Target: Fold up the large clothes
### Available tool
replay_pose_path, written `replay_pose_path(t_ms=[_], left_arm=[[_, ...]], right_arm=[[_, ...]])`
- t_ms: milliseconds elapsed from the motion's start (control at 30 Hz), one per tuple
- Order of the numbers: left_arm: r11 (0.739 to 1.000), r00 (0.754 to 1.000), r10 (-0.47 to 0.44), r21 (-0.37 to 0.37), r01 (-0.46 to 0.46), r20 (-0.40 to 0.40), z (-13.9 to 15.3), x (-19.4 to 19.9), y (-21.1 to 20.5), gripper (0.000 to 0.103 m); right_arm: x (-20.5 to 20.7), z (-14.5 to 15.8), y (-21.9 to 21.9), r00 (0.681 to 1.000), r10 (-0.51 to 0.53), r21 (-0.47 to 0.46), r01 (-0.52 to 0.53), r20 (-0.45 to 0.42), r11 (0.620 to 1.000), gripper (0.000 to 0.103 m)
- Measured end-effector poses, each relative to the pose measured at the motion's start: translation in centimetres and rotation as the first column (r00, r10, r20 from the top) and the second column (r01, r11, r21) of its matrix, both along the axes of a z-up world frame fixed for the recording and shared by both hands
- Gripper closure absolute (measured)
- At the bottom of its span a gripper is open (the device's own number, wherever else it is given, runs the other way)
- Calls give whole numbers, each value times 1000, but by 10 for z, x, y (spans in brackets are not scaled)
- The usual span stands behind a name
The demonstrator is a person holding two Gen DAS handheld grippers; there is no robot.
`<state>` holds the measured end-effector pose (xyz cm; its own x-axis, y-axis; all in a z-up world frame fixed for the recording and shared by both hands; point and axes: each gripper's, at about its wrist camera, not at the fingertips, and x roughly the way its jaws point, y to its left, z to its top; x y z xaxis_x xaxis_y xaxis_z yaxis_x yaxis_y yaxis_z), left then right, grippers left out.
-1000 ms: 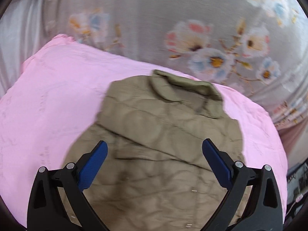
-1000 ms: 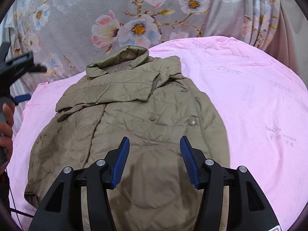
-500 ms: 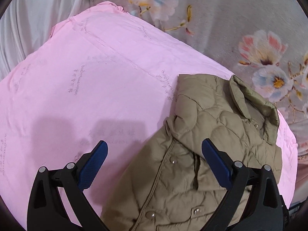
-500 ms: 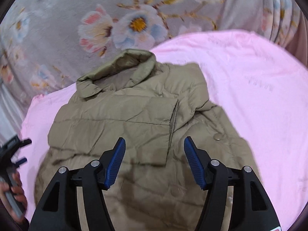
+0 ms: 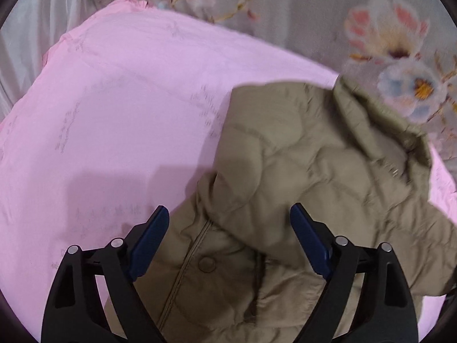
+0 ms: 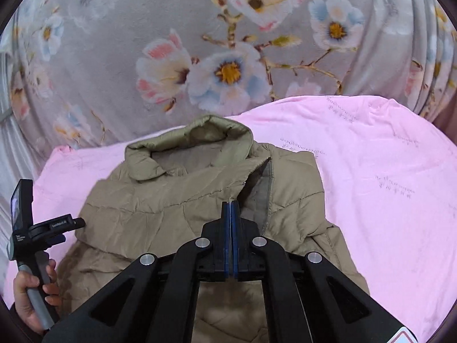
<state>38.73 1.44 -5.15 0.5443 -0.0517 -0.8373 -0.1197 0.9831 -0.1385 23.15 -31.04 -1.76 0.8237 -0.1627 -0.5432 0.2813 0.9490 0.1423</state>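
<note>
An olive quilted jacket (image 5: 300, 157) lies on a pink sheet (image 5: 114, 114), collar toward the floral curtain, with a sleeve folded across its chest (image 6: 171, 200). My left gripper (image 5: 228, 208) hovers over the jacket's left edge near a snap button. Its jaws are wide and closing; the fabric lies below them and the pads do not press on it. My right gripper (image 6: 231, 204) is shut, its blue pads pressed together at the folded sleeve's cuff edge. No fabric shows between them.
A grey curtain with large flowers (image 6: 228, 57) hangs behind the bed. Bare pink sheet (image 6: 371, 185) spreads to the jacket's right and, in the left wrist view, to its left. A hand (image 6: 28, 291) holds the other tool's grey handle at the lower left.
The left gripper swung left and down to the jacket's edge, and its jaws narrowed a little. The right gripper moved up toward the collar and snapped shut.
</note>
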Motion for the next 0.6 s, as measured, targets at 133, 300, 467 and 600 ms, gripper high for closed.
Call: replay_pose_path(t_ms=[133, 300, 467, 600], left_arm=[[1000, 1000, 25, 15, -25, -12, -23, -5, 6, 20], [995, 999, 12, 100, -16, 32, -31, -15, -3, 19], [986, 999, 11, 164, -19, 52, -34, -17, -11, 18], [983, 999, 0, 183, -9, 53, -23, -22, -6, 18]], right_arm=[[20, -41, -8, 992, -3, 5, 4, -127, 1000, 101], [27, -86, -17, 980, 4, 80, 13, -201, 997, 101], [34, -91, -16, 976, 12, 74, 4, -216, 997, 101], [17, -73, -19, 980, -30, 66, 44, -195, 997, 93]])
